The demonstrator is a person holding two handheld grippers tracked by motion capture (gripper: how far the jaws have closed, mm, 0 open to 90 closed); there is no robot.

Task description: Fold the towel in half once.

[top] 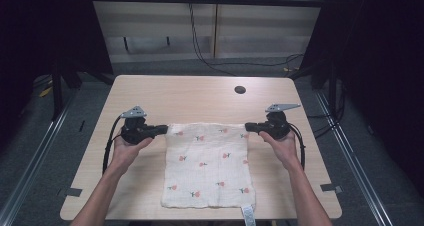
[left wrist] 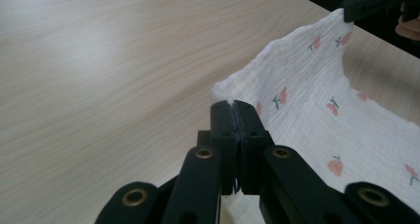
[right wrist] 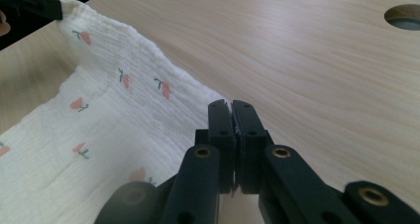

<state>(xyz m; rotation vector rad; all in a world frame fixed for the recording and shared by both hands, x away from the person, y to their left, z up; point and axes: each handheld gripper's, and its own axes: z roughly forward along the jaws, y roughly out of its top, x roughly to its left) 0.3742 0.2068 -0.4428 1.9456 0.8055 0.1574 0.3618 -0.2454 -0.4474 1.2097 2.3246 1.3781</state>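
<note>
On the table (top: 150,93), high view: the floral cloth (top: 207,166) lies flat, far corners pinched by left gripper (top: 164,129) and right gripper (top: 248,126), likely to lift it evenly. Left gripper view: jaws clamped on a corner. Right gripper view: same, edge raised.

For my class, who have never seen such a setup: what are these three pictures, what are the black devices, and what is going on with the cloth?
No robot here: a person holds black hand-held tongs in each hand. The high view looks down on a wooden table. The other two pictures come from small cameras riding on each tool, looking along its jaws.

On the table lies a white cloth printed with small red flowers. The left tongs are shut on its far left corner, seen close up in the left gripper view. The right tongs are shut on the far right corner. The far edge is lifted and stretched between them; the near part rests on the table.
</note>
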